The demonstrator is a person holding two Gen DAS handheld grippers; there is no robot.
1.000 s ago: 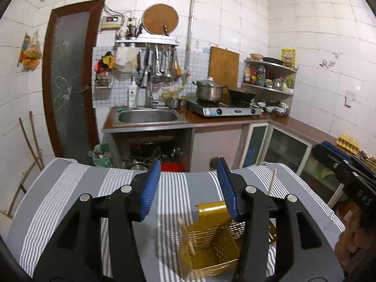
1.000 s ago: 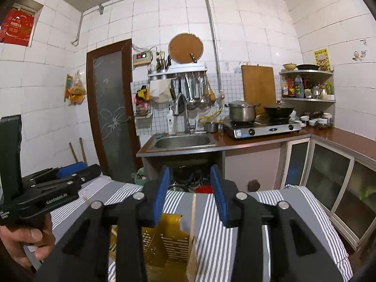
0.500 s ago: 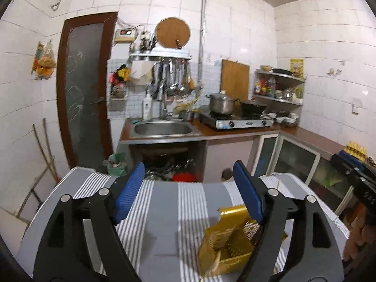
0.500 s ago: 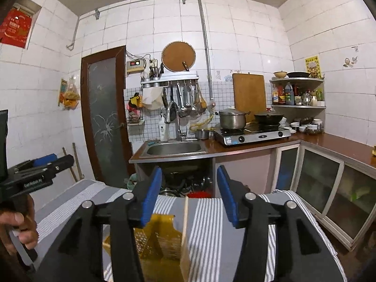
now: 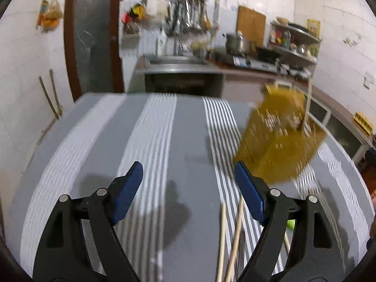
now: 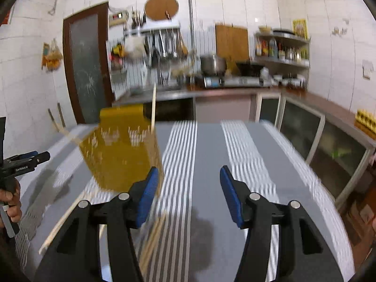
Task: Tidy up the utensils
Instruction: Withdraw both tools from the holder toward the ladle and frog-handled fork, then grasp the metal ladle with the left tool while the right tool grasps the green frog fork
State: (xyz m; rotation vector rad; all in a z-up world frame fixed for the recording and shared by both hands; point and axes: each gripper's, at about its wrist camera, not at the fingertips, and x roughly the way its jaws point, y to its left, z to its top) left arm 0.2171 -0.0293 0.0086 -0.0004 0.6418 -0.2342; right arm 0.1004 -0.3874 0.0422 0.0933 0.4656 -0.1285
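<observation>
A yellow perforated utensil basket (image 5: 279,141) (image 6: 119,150) stands on the grey-and-white striped cloth (image 5: 150,141), blurred, with a wooden chopstick (image 6: 153,105) upright in it. Loose chopsticks (image 5: 222,235) (image 6: 63,223) lie flat on the cloth in front of it. My left gripper (image 5: 189,188) hovers open over bare cloth, the basket just beyond its right finger and the loose sticks under that finger. My right gripper (image 6: 189,192) has its jaws opening, with nothing between them; the basket sits beyond its left finger. The left gripper (image 6: 25,162) also shows at the right wrist view's left edge, held by a hand.
Beyond the table's far edge run a counter with a sink (image 5: 174,60), a stove with a pot (image 6: 212,64), and glass-door cabinets (image 6: 303,127) on the right. A dark door (image 6: 85,65) is at the back left. A small green item (image 5: 290,223) lies near the loose sticks.
Both grippers have dropped toward the table and tipped downward, so the cloth fills the views. Both sets of jaws have widened. The stick seen between the right jaws is gone from there.
</observation>
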